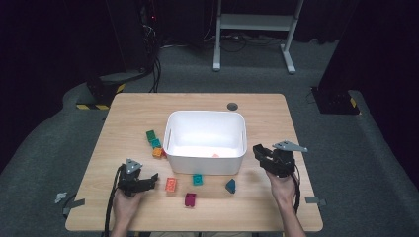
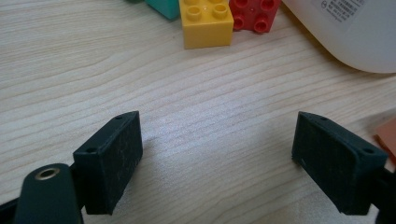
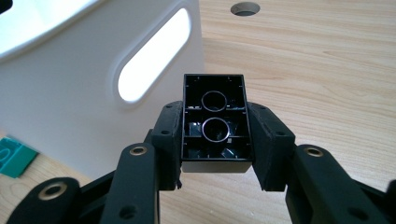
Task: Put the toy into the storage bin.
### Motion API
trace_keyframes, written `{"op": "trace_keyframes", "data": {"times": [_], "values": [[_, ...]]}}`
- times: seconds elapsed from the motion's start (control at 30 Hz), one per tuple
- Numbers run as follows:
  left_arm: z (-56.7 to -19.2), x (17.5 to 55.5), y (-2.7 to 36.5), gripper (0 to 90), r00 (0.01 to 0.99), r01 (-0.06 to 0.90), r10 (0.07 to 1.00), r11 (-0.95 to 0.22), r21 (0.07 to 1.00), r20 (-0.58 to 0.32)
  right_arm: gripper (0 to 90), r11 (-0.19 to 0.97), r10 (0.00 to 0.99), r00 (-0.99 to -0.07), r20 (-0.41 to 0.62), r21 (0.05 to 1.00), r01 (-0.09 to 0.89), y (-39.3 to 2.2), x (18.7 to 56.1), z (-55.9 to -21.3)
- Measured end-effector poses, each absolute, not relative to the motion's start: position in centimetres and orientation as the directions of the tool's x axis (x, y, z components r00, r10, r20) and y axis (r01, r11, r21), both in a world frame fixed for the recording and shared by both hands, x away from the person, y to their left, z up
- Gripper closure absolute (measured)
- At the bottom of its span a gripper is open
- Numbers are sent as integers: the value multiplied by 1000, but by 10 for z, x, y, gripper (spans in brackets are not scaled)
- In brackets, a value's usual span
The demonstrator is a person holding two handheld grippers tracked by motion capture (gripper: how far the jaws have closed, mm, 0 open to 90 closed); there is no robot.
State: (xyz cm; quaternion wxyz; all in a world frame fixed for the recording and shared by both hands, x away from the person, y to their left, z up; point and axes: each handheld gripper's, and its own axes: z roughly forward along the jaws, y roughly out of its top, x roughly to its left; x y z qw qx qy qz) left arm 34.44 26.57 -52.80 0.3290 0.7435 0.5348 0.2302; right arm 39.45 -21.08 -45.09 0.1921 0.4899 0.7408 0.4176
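Note:
My right gripper (image 3: 215,135) is shut on a black brick (image 3: 215,116), whose hollow underside with two round tubes faces the camera. In the high view this right gripper (image 1: 261,154) hovers just right of the white tub (image 1: 170,129), close to its slotted handle (image 3: 154,56). My left gripper (image 1: 153,178) rests low at the table's front left, jaws wide open over bare wood, nothing between the pads (image 2: 114,161). A yellow brick (image 2: 205,21) and a red brick (image 2: 254,14) lie ahead of it.
Loose bricks lie around the tub: green, teal and orange (image 1: 156,152) at its left, an orange one (image 1: 171,184), a teal one (image 1: 197,179), a magenta one (image 1: 190,199) and a dark blue piece (image 1: 230,185) in front. A small orange item (image 1: 215,155) sits inside the tub.

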Motion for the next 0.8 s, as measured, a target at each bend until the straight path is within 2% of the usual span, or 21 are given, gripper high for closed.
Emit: {"op": "trace_keyframes", "data": {"times": [0.07, 0.8], "values": [[-528, 344, 266, 163, 322, 644, 947, -212, 735, -9, 593, 153, 885, -442, 146, 806, 572, -212, 394, -449], [-528, 344, 266, 163, 322, 643, 947, -210, 736, -10, 593, 174, 873, -474, 114, 835, 522, -207, 394, -417]]}}
